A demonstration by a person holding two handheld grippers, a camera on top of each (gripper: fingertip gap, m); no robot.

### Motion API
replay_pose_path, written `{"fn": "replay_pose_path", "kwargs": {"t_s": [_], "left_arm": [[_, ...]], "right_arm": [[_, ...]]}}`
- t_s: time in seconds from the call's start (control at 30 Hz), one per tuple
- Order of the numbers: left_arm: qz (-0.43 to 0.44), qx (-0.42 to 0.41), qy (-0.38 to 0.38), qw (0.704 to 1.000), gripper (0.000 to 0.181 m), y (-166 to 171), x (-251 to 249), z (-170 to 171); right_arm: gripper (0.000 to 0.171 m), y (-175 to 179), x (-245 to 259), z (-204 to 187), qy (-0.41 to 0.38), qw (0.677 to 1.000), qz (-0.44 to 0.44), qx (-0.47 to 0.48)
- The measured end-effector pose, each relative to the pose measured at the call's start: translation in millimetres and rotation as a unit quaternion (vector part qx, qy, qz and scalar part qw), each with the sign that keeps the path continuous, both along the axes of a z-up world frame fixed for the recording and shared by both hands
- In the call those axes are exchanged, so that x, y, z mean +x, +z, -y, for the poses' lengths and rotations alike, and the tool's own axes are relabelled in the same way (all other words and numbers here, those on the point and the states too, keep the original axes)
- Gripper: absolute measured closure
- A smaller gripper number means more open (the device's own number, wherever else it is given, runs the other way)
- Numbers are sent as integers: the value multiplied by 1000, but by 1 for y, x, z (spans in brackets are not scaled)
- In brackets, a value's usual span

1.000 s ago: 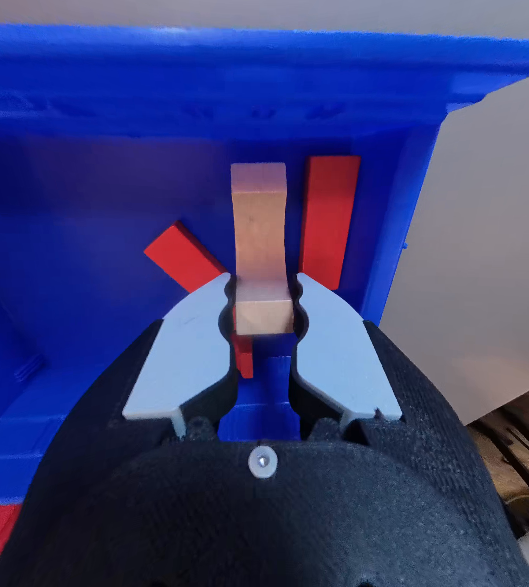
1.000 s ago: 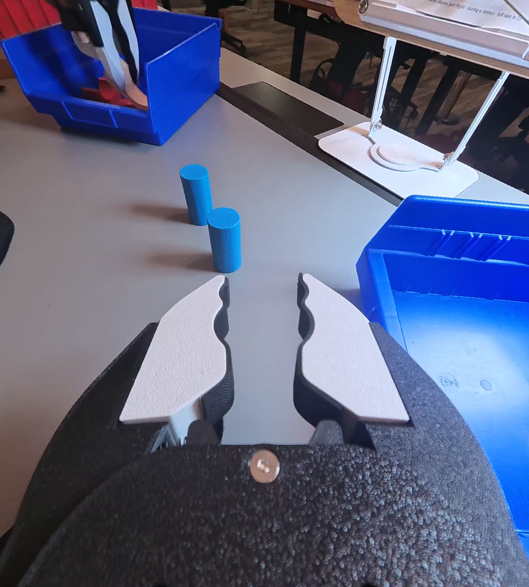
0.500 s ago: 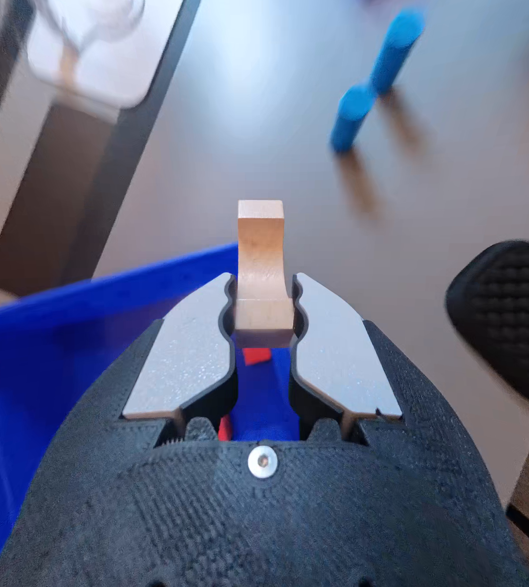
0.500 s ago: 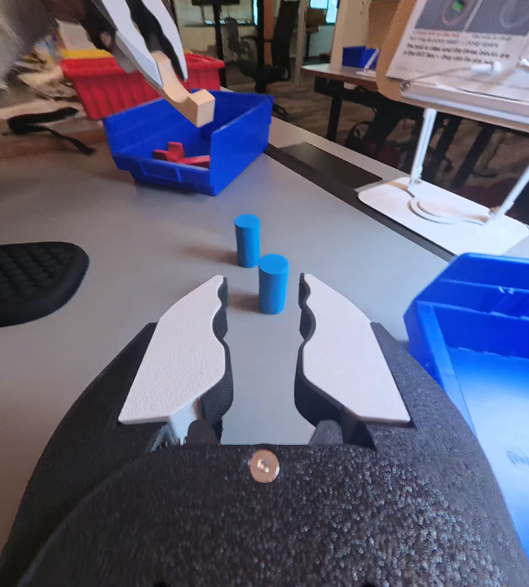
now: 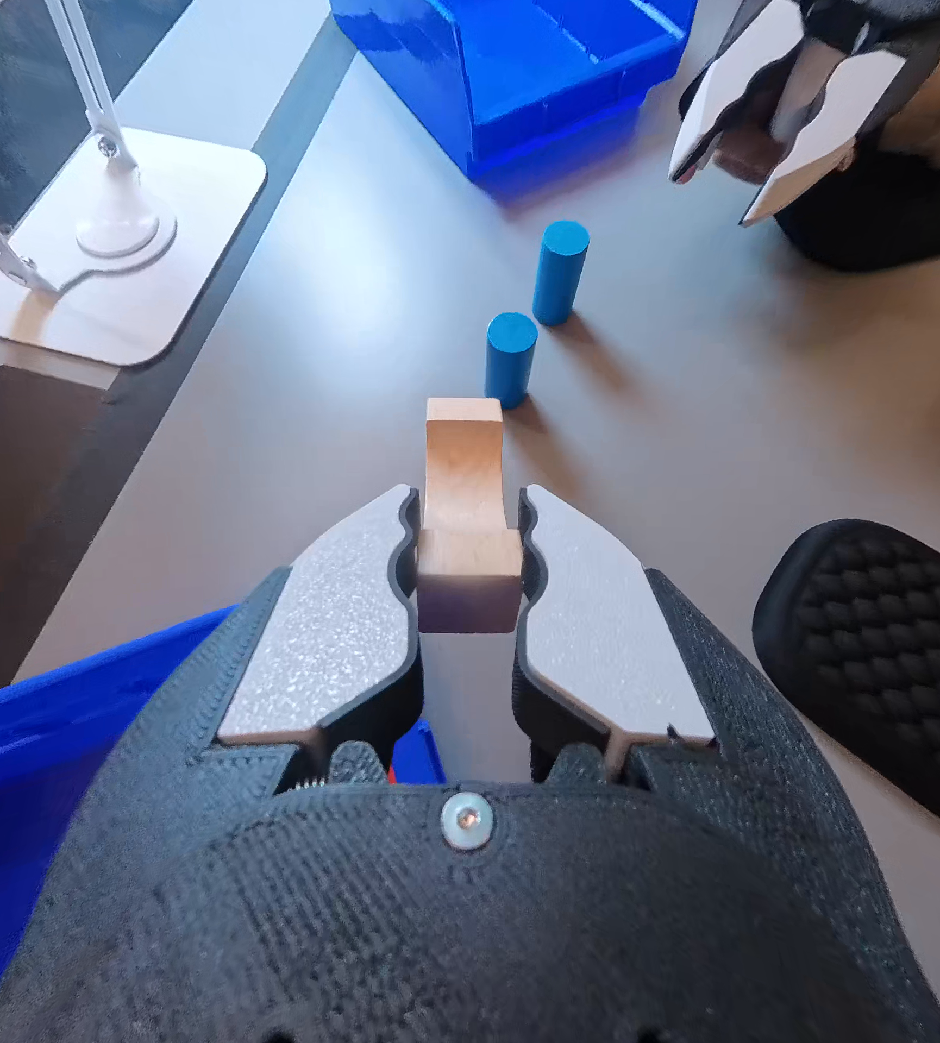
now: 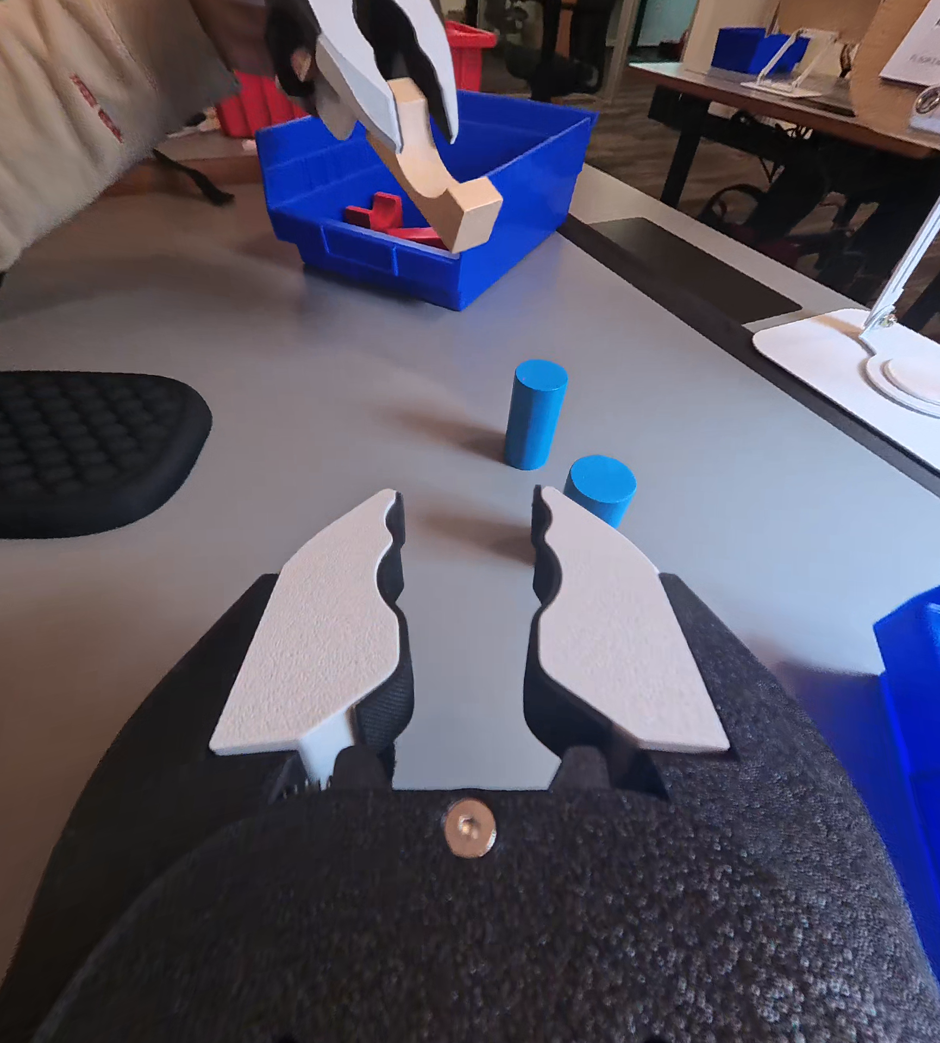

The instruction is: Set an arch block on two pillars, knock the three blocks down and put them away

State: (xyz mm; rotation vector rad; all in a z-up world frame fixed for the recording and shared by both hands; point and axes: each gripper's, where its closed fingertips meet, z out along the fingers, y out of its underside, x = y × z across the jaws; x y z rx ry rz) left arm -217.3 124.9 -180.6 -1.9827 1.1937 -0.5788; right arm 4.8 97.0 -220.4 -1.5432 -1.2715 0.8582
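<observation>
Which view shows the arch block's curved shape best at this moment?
The right wrist view: the arch block is seen from the side, its curve and square end clear, held in the air by the left claw near the blue bin. The left wrist view shows it end-on, foreshortened between that claw's fingers.

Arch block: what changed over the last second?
The left gripper lifted the arch block out of the blue bin with the red blocks and carried it out over the table toward the two blue pillars, still clamped. The pillars stayed upright. The right gripper stayed open and empty, now nearer them.
</observation>
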Motion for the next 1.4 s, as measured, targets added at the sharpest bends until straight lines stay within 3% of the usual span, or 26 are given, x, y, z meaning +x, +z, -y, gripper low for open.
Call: {"fn": "replay_pose_path", "kwargs": {"t_s": [0.13, 0.3, 0.47, 0.63, 0.73, 0.97, 1.2, 1.3, 1.4], "left_arm": [[46, 35, -35, 998, 147, 7, 34, 14], [151, 82, -112, 979, 148, 36, 115, 46], [314, 82, -118, 939, 148, 66, 175, 61], [394, 27, -113, 912, 148, 64, 199, 65], [396, 27, -103, 912, 148, 54, 202, 64], [415, -21, -114, 902, 148, 33, 203, 68], [348, 1, -109, 931, 145, 11, 191, 69], [312, 24, -69, 947, 139, 1, 173, 54], [238, 60, 19, 969, 126, -22, 141, 14]], "right_arm": [[127, -3, -9, 6, 11, 1000, -6, -19], [121, -3, -28, 18, 25, 998, -32, -51], [119, 35, -44, 36, 66, 977, -149, -141], [128, 64, -39, 39, 80, 959, -219, -161], [138, 71, -33, 41, 94, 953, -238, -160], [139, 65, -29, 41, 101, 964, -204, -138], [139, 44, -30, 38, 87, 982, -121, -114], [139, 36, -23, 20, 53, 988, -93, -107], [139, 30, -13, 3, 22, 991, -78, -107]]}}
